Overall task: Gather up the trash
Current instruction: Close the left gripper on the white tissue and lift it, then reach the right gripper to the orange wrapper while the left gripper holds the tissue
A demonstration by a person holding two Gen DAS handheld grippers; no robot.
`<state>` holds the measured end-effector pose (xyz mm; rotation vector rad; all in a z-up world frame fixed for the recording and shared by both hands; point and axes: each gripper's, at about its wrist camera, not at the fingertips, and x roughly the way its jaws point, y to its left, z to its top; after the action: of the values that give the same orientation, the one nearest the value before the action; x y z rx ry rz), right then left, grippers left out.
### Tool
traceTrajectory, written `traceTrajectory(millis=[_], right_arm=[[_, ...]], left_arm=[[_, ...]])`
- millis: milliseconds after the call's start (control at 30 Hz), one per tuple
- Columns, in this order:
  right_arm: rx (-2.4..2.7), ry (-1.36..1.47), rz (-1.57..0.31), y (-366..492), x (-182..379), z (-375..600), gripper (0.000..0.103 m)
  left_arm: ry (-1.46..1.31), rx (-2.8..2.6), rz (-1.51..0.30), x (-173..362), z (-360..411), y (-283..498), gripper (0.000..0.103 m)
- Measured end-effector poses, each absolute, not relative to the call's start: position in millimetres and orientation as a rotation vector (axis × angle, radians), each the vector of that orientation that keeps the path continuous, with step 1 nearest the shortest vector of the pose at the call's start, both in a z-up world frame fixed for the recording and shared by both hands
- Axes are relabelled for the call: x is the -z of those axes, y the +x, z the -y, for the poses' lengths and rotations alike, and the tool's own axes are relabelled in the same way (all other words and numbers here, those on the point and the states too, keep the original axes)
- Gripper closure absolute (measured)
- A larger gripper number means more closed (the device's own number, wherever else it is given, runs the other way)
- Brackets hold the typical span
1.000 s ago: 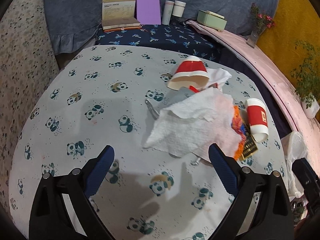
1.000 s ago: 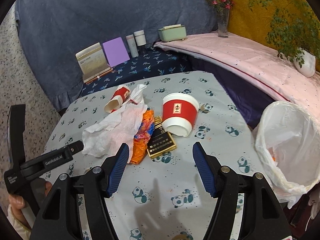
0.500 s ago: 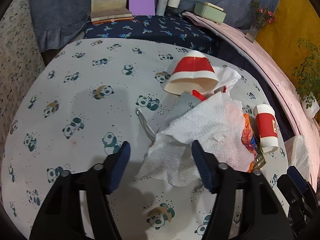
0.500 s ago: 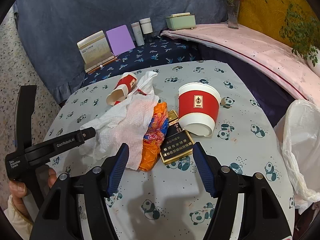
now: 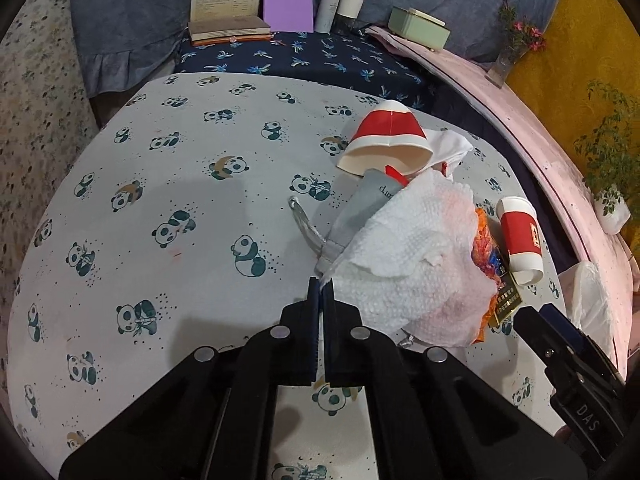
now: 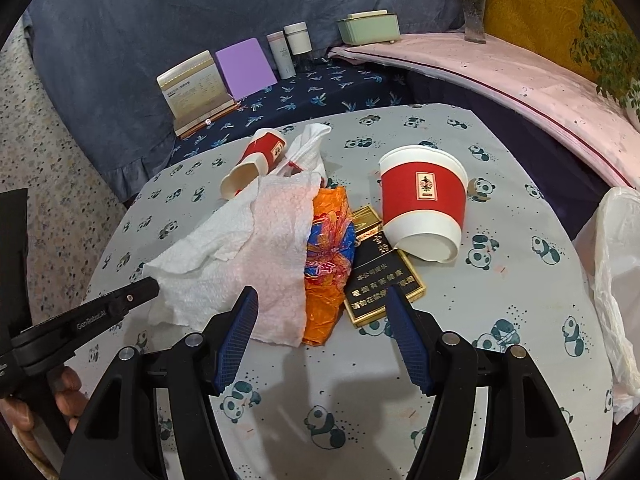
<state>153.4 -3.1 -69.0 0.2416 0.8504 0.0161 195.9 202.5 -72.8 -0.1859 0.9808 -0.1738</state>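
Note:
A crumpled white paper towel [image 5: 408, 264] [image 6: 248, 252] lies on the panda-print table [image 5: 180, 200]. My left gripper [image 5: 320, 286] [image 6: 150, 286] is shut, pinching the towel's near corner. Beside the towel lie an orange wrapper [image 6: 328, 264], a black and gold box [image 6: 380, 280] and two tipped red paper cups [image 6: 424, 196] [image 6: 260, 156]. A grey pouch [image 5: 368, 204] pokes out from under the towel. My right gripper [image 6: 320, 292] is open just short of the wrapper and box, with nothing between its fingers.
A white plastic bag [image 6: 616, 264] hangs at the table's right edge. Behind the table, a dark blue surface holds a booklet [image 5: 228, 4], a purple card [image 5: 288, 2], two bottles [image 5: 340, 8] and a green box [image 5: 418, 32]. A pink ledge [image 6: 520, 80] curves at right.
The left gripper's jaws went from wide open to shut on the towel's corner. The right gripper came forward and lower toward the wrapper and box, its jaws unchanged.

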Motion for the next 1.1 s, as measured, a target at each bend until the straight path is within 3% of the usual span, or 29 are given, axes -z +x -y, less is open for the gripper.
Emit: traceTrajectory(millis=[400, 467, 500, 533, 600, 633, 700, 800, 867, 933, 967, 1000, 1100], right_arm=[[-0.019, 0.223, -0.851, 152, 68, -4, 0.039], [-0.017, 0.225, -0.852, 153, 69, -3, 0.039], [-0.016, 0.226, -0.854, 154, 70, -3, 0.039], [-0.016, 0.226, -0.855, 154, 70, -3, 0.039], [-0.013, 0.22, -0.857, 156, 72, -3, 0.039], [-0.012, 0.218, -0.859, 158, 73, -3, 0.039], [-0.008, 0.219, -0.863, 160, 76, -1, 0.039], [-0.003, 0.228, -0.87, 165, 80, 2, 0.04], [-0.001, 0.233, -0.873, 167, 81, 3, 0.04], [-0.001, 0.234, -0.876, 168, 83, 4, 0.04], [-0.001, 0.234, -0.877, 169, 84, 3, 0.04], [-0.003, 0.235, -0.879, 169, 85, 3, 0.04], [-0.007, 0.236, -0.883, 170, 86, 1, 0.041]], left_arm=[[-0.177, 0.209, -0.998, 66, -206, 170, 0.102], [-0.164, 0.209, -1.01, 70, -202, 172, 0.096], [-0.16, 0.207, -1.012, 72, -201, 173, 0.086], [-0.155, 0.209, -1.013, 73, -199, 176, 0.066], [-0.152, 0.197, -1.003, 75, -196, 180, 0.04], [-0.15, 0.201, -0.994, 75, -193, 182, 0.034], [-0.141, 0.213, -0.988, 77, -185, 188, 0.032], [-0.126, 0.228, -1.006, 87, -176, 197, 0.035], [-0.121, 0.244, -1.03, 94, -170, 201, 0.052], [-0.138, 0.276, -1.069, 100, -167, 203, 0.086], [-0.146, 0.289, -1.083, 102, -167, 203, 0.095], [-0.148, 0.291, -1.089, 103, -166, 203, 0.1], [-0.174, 0.286, -1.063, 93, -175, 196, 0.101]])
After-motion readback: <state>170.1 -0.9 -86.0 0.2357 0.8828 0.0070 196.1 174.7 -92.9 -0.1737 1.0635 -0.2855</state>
